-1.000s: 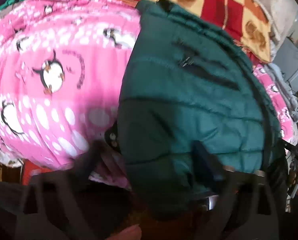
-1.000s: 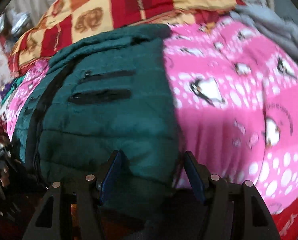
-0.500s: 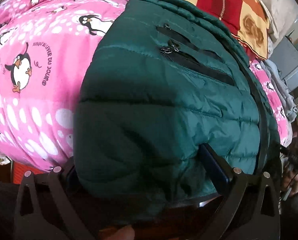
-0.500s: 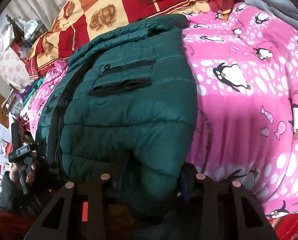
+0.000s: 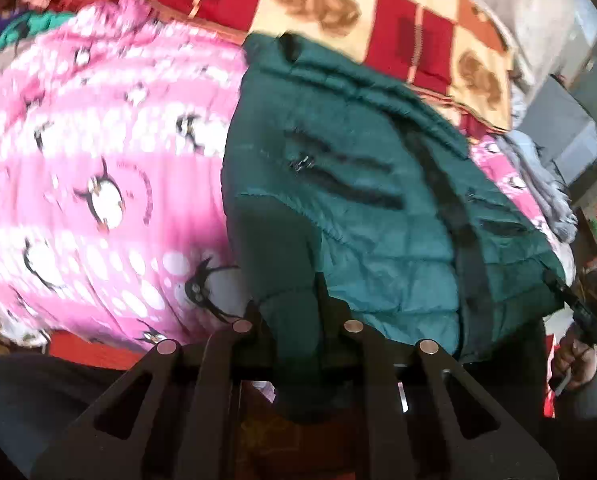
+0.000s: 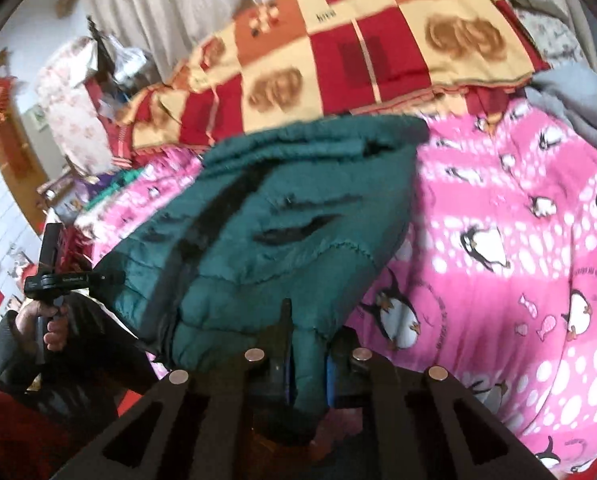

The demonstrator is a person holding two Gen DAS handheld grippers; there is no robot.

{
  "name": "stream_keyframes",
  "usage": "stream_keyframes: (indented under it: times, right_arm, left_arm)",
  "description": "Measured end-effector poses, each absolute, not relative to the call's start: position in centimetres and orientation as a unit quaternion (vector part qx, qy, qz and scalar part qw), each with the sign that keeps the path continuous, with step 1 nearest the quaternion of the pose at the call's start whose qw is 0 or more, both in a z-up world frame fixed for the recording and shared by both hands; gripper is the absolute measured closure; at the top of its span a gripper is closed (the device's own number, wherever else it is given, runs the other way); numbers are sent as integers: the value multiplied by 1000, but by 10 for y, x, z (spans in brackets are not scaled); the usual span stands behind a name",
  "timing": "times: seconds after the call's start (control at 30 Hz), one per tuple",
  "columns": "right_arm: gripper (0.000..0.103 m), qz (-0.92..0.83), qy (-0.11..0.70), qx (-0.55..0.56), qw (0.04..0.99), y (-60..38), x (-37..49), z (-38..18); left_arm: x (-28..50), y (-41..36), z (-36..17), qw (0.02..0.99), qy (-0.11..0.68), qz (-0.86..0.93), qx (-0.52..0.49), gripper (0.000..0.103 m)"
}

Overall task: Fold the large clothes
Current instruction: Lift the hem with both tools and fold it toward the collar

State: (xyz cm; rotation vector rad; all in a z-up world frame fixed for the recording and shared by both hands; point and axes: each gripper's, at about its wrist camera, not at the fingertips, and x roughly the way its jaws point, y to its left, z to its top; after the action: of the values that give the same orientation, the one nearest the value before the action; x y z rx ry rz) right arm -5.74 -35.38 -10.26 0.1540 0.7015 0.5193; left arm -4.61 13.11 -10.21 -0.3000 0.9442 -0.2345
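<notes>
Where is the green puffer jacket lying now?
In both views the green puffer jacket lies centrally on the pink penguin blanket, its far end by the red checked quilt.

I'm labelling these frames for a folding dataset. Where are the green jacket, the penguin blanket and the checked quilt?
green jacket (image 5: 378,216), left wrist view, quilted front panel.
penguin blanket (image 6: 498,240), right wrist view, pink area beside a penguin.
checked quilt (image 6: 382,56), right wrist view, red square.
</notes>
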Motion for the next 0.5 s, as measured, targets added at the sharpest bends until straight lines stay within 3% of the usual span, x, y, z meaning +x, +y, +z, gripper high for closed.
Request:
stream_keyframes:
  times: [0.5]
  right_arm:
    - [92, 275, 291, 70, 914, -367, -130, -58]
  left_arm:
    - [-105, 160, -43, 895, 392, -160, -143, 92]
